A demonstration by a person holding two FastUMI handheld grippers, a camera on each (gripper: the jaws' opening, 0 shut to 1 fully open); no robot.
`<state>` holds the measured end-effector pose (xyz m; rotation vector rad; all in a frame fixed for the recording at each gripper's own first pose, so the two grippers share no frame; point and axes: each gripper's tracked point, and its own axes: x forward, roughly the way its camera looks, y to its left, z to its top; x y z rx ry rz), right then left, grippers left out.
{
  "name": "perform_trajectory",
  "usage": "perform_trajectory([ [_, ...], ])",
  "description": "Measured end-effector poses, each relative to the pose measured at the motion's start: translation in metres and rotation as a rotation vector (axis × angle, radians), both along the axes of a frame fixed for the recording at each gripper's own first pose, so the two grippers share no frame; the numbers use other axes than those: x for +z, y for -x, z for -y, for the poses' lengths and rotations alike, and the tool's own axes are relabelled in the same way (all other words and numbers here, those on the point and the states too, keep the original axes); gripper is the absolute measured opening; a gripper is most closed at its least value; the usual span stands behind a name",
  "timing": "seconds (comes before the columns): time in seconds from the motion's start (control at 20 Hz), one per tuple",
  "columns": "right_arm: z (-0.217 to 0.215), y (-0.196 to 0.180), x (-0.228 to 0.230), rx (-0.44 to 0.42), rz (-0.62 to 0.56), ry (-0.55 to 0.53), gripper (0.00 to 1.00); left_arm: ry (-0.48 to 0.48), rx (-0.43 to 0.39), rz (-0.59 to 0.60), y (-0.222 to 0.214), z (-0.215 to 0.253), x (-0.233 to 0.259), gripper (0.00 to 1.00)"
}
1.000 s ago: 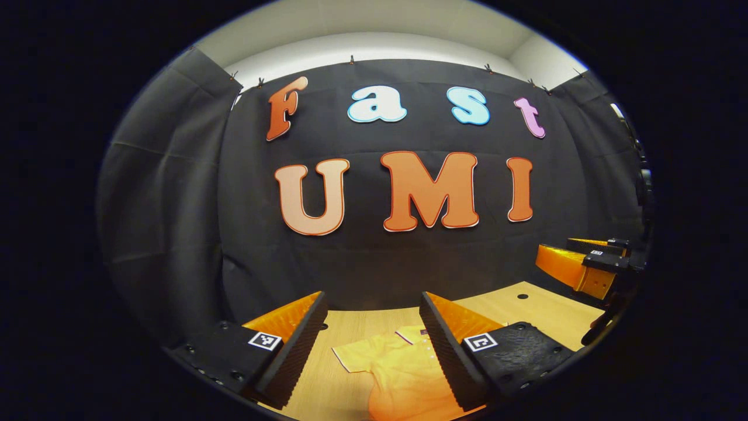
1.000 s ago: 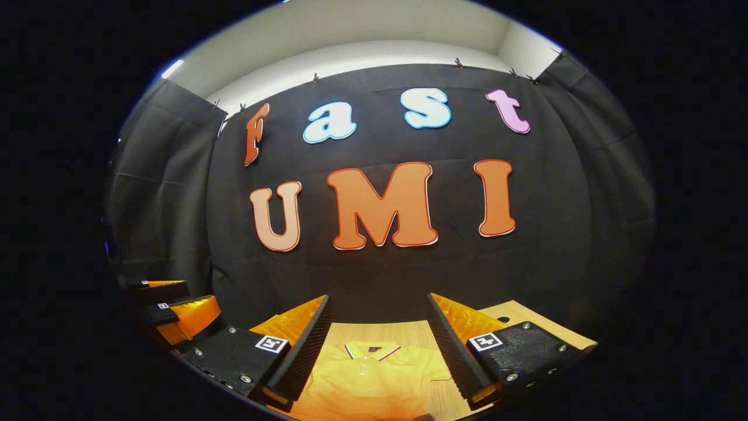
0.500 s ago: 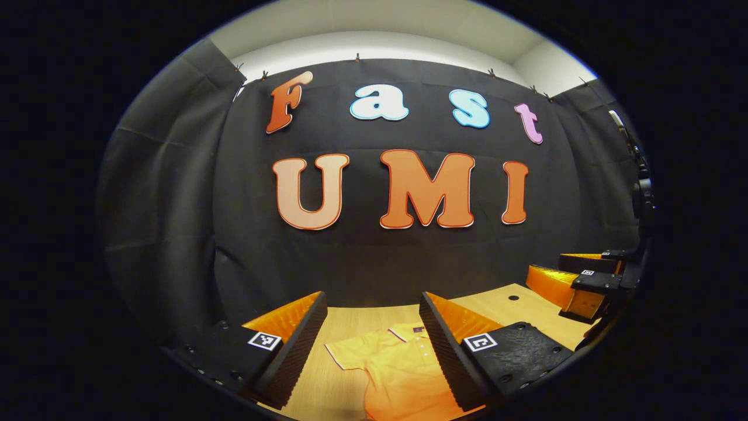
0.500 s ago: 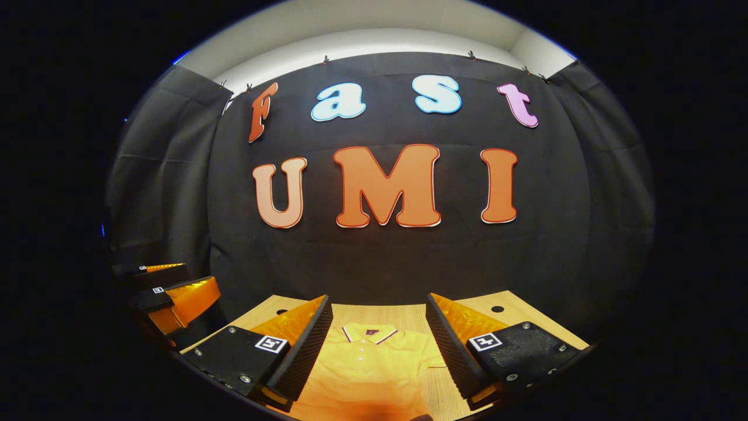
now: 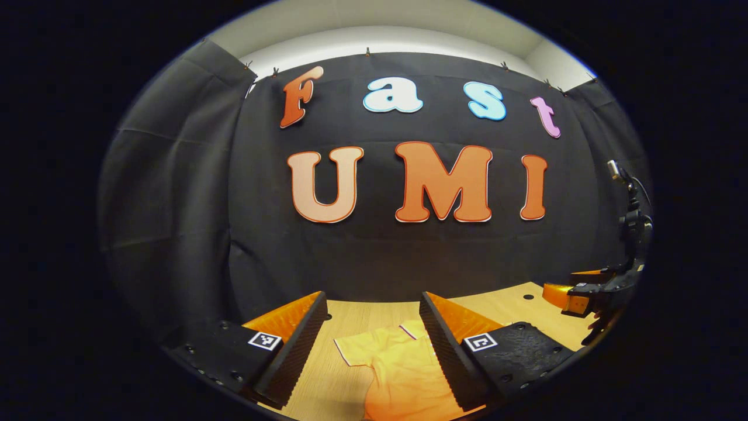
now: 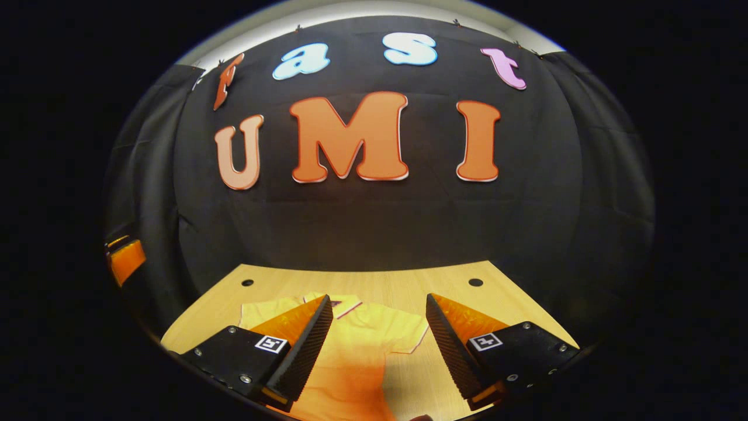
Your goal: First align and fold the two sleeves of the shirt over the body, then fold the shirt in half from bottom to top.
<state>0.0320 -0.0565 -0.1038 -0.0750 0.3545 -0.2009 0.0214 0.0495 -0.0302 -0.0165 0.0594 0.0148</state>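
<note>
A yellow polo shirt [image 5: 397, 365] lies flat on the wooden table [image 5: 350, 318], collar toward the far wall. In the left gripper view its left sleeve spreads out between the fingers of my open left gripper [image 5: 372, 345], which hovers above it. In the right gripper view the shirt [image 6: 362, 345] shows its collar and right sleeve, with my open right gripper [image 6: 378, 345] held above its body. The right gripper [image 5: 575, 292] also appears low at the far right of the left gripper view, and the left gripper [image 6: 124, 257] at the left edge of the right gripper view.
The table [image 6: 409, 280] ends at the black cloth wall [image 6: 374, 216] just behind the shirt. Two small dark holes [image 6: 475, 282] mark the table's far corners. Bare wood lies to the right of the shirt.
The right gripper has tipped downward and lowered, so more table and shirt show in its view. The left gripper shifted slightly; the shirt has not moved.
</note>
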Motion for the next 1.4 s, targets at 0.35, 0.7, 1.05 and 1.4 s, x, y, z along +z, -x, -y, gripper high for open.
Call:
perform_trajectory([
  [0.35,0.042,-0.028,-0.060,-0.044,-0.229,-0.092,0.97,0.020,0.046,-0.045,0.006,-0.003,-0.014,0.98],
  [0.7,0.062,-0.062,-0.120,-0.045,-0.420,-0.216,0.95,0.059,0.106,-0.106,0.025,-0.008,-0.037,0.98],
  [1.05,0.096,-0.087,-0.178,-0.111,-0.600,-0.264,0.94,0.029,0.219,-0.180,0.031,-0.023,-0.054,0.98],
  [1.4,0.103,-0.103,-0.227,-0.112,-0.800,-0.328,0.88,0.012,0.176,-0.268,0.025,0.000,-0.074,0.98],
])
